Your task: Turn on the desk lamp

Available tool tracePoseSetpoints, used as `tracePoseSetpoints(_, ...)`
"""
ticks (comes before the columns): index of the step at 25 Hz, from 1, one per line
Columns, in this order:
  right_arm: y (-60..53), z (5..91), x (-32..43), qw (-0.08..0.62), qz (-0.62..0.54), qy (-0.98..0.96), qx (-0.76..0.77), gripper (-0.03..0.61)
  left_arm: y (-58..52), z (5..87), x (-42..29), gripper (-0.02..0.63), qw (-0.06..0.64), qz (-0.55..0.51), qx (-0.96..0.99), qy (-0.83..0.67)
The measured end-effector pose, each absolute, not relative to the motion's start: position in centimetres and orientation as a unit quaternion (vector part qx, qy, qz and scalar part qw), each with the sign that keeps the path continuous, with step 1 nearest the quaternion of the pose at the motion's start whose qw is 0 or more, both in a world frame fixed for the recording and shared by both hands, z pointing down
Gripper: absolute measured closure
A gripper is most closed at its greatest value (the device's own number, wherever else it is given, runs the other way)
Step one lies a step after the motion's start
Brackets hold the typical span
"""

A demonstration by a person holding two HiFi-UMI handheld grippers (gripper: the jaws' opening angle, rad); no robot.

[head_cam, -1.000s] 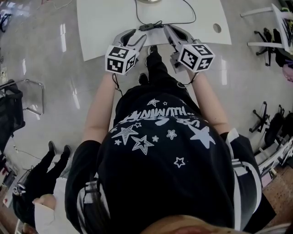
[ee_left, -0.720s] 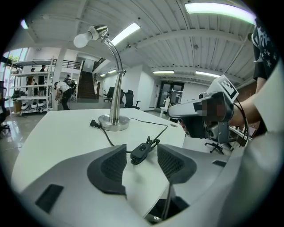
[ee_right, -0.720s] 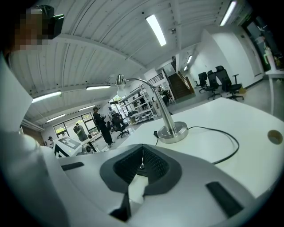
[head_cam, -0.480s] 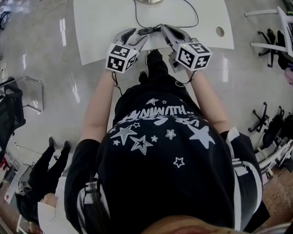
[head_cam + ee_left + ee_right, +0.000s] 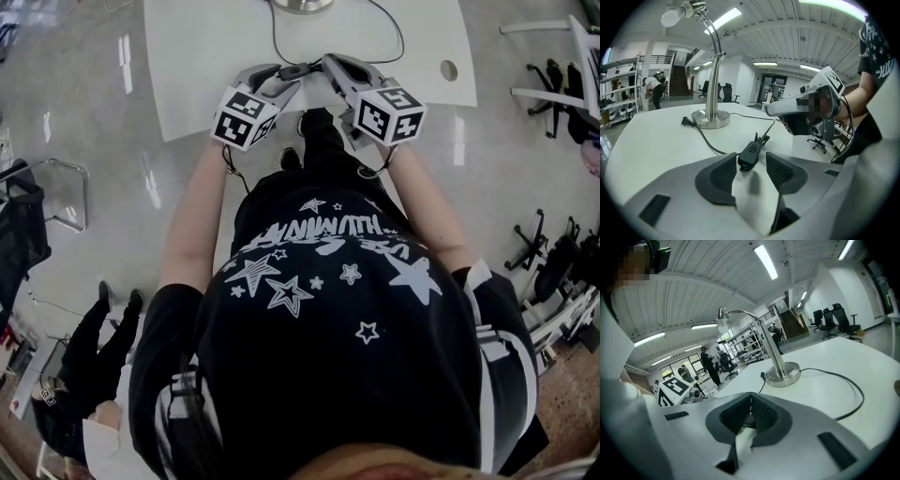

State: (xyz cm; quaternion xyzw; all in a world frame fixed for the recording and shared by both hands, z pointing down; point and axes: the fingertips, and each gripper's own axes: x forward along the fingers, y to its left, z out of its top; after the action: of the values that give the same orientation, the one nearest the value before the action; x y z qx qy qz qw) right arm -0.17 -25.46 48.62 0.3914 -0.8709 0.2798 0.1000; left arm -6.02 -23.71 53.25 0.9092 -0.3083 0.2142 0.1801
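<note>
The silver desk lamp stands on the white table (image 5: pixel 206 56), its round base (image 5: pixel 710 118) beyond both grippers and its pale bulb (image 5: pixel 672 18) up on a curved neck. Its black cord runs to an inline switch (image 5: pixel 749 157) lying on the table. My left gripper (image 5: pixel 751 163) is open, and the switch sits between its dark pads with a gap on the right side. My right gripper (image 5: pixel 751 401) is shut with nothing between its pads. In the head view, its tip (image 5: pixel 324 62) is just right of the switch (image 5: pixel 295 68), opposite the left gripper (image 5: pixel 281 77).
The cord's plug (image 5: pixel 686 122) lies loose on the table beside the lamp base. A round cable hole (image 5: pixel 449 70) is in the table's right part. Office chairs (image 5: pixel 562 66) stand on the floor at right, and another person (image 5: pixel 94 347) stands at lower left.
Both grippers have drawn a little closer together around the switch, and the right tip has come in from the right. The whole view has shifted slightly.
</note>
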Motion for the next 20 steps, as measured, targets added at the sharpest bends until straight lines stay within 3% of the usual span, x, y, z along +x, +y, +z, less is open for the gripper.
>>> tracePoseSetpoints(12,-25.8,49.3,-1.2,0.12,0.281,-0.879,0.365,0.572,-23.9,53.7,-5.8,0.406,0.197,0.219,0.909,-0.294)
tracePoseSetpoints(15,-26.0,49.4,-1.7,0.124,0.28,-0.88,0.362,0.572,-23.9,53.6,-6.4,0.462,0.197,0.216,0.909,-0.299)
tracePoseSetpoints(20,-26.1,49.8,-1.8,0.134,0.281,-0.883,0.352,0.572,-24.1,53.7,-6.0,0.466,0.194,0.217,0.91,-0.295)
